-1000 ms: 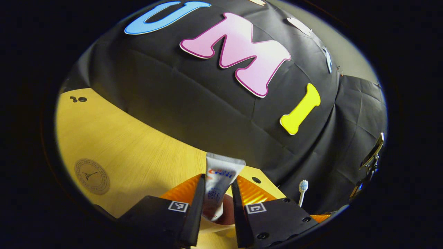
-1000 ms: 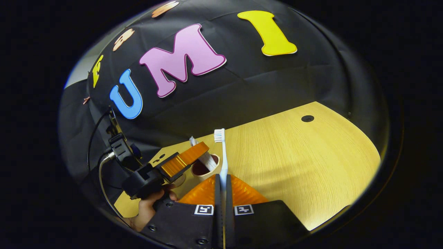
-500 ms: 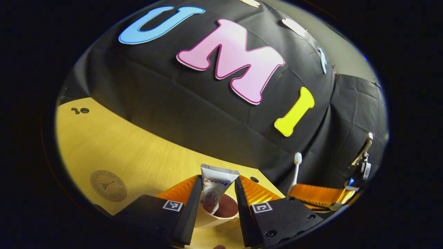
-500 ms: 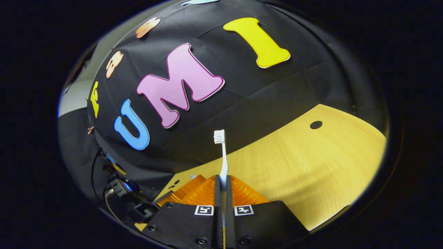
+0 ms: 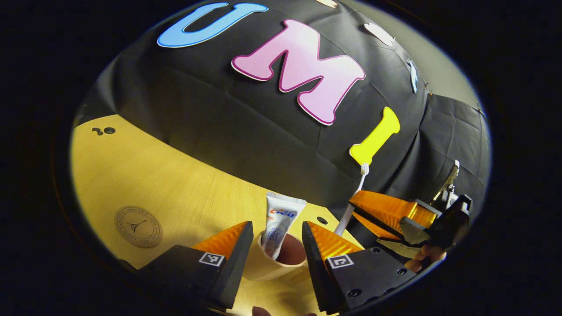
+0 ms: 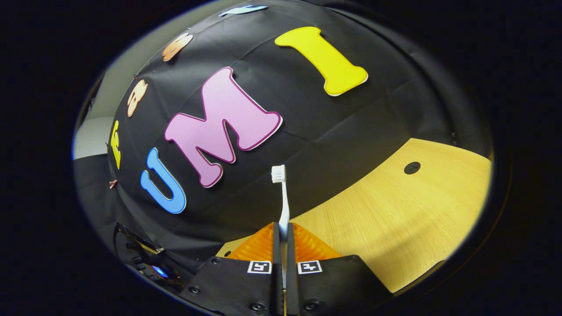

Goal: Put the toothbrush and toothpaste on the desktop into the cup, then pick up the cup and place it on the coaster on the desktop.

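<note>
Cup mouth partly taken, desk open around it

The toothpaste (image 5: pixel 281 221) leans in the cup (image 5: pixel 275 265), leaving room on its right side. The left gripper (image 5: pixel 273 250) stands spread either side of the cup; bare desktop (image 5: pixel 167 188) reaches the coaster (image 5: pixel 138 227). The right gripper (image 5: pixel 351 210) crowds the right.

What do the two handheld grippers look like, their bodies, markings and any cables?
Each gripper has a black, blocky body studded with round screws, and a small square black-and-white marker sits at the base of each finger: see the left gripper and the right gripper. Ribbed panels run along the fingers. From the left gripper view, the right gripper also shows a metal bracket at its back. No cables can be made out.
</note>
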A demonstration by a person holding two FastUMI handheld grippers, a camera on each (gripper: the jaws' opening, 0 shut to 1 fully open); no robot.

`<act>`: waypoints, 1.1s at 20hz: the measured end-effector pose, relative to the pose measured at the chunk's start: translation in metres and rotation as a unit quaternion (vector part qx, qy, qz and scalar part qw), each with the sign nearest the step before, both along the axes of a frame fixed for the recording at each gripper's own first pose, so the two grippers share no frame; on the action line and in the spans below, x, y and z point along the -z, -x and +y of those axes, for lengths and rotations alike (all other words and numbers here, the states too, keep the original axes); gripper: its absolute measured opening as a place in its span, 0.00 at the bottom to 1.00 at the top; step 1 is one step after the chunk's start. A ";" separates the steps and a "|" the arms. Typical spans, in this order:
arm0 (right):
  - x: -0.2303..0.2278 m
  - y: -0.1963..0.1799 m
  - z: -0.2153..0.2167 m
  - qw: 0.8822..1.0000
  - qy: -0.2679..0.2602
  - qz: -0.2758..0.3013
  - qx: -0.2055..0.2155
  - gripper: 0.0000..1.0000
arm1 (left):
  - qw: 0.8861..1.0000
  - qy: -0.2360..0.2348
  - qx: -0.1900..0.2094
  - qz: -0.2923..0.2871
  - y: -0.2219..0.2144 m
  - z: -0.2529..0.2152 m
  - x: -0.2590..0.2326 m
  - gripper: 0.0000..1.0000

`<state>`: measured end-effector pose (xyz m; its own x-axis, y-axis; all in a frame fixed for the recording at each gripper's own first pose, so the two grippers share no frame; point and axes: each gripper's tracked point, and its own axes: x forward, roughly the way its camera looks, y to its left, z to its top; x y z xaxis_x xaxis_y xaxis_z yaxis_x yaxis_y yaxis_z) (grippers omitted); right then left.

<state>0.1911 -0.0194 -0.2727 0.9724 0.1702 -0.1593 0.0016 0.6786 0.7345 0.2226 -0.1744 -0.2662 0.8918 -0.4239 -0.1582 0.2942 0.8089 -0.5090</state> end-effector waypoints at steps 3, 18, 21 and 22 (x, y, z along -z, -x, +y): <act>0.010 -0.006 0.009 1.000 -0.001 0.002 -0.002 0.07 | 1.000 -0.008 -0.004 0.005 0.011 0.012 0.006 0.70; 0.055 0.006 0.053 0.996 0.069 0.035 -0.033 0.10 | 0.998 -0.011 -0.031 0.047 0.056 0.062 0.032 0.70; 0.057 0.010 0.055 0.995 0.076 0.041 -0.043 0.20 | 0.998 -0.011 -0.031 0.048 0.059 0.061 0.033 0.70; 0.058 0.014 0.054 0.995 0.081 0.042 -0.046 0.27 | 0.998 -0.013 -0.029 0.048 0.061 0.062 0.033 0.70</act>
<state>0.1772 0.0350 -0.3303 0.9358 0.2231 -0.2728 -0.0085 0.7882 0.6154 0.1618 -0.1124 -0.2997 0.8950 -0.3657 -0.2555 0.1962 0.8371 -0.5107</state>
